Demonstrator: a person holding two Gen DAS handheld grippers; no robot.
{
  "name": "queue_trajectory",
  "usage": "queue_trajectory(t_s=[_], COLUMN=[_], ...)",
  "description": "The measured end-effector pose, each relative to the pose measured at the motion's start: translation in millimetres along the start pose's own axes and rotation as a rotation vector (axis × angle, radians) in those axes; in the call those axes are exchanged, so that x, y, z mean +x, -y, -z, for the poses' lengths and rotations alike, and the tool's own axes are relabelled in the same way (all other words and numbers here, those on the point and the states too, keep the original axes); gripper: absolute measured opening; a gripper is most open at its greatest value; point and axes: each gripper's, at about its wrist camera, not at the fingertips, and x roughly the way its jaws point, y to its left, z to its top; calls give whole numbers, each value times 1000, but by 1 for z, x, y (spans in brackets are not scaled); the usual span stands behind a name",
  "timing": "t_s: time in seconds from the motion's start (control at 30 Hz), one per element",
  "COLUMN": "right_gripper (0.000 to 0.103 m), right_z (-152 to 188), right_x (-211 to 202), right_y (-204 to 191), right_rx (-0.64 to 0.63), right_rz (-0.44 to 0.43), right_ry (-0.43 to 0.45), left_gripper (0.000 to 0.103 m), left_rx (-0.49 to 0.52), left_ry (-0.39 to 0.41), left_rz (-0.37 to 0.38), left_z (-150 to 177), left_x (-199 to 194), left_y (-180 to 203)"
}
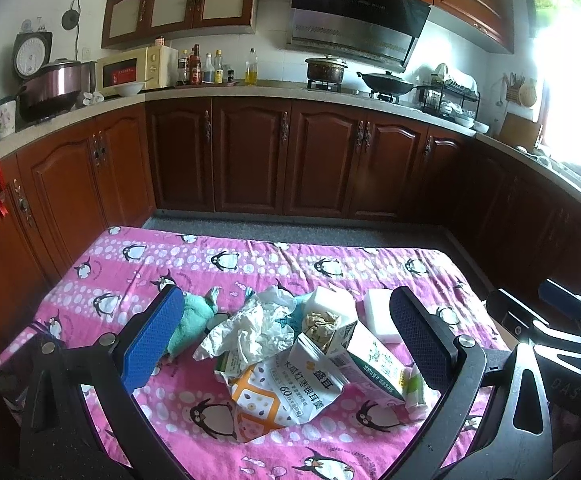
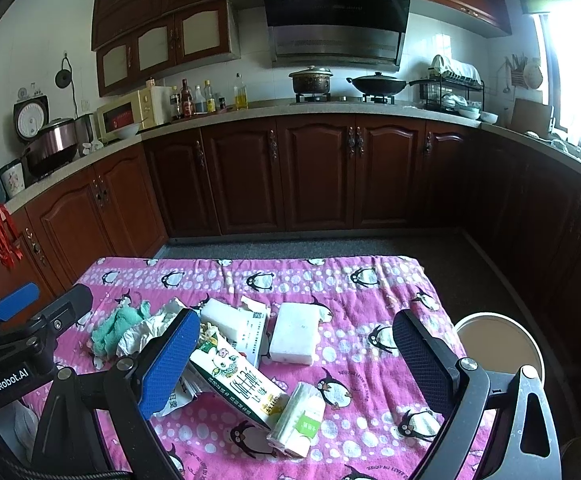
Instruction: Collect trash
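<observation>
Both grippers are spread wide with nothing held. The left gripper [image 1: 286,344] hangs over the trash pile in the lower middle of its frame, fingers either side of it. In there: a crumpled white paper [image 1: 250,328], a teal rag [image 1: 192,322] touching the blue finger pad, a printed snack bag [image 1: 278,392] at the front and a milk carton [image 1: 366,360] lying on its side. A white foam block [image 1: 378,304] sits just behind the pile. All of it on a pink penguin cloth [image 1: 130,264].

The right gripper [image 2: 294,356] has the carton [image 2: 234,380] and a tissue pack [image 2: 298,420] between its fingers, bottom centre. A round bin [image 2: 498,344] sits beside the table at lower right
</observation>
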Motion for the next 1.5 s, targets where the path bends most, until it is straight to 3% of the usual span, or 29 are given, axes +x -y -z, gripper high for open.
queue_trajectory(t_s=[1.5], right_gripper=[96], right_z=[6], right_x=[9], right_y=[4], right_rx=[0], right_rz=[7], right_ry=[-41], left_gripper=[102], left_rx=[-16], left_ry=[-46], left_rz=[6], left_z=[9], left_x=[8], left_y=[-9])
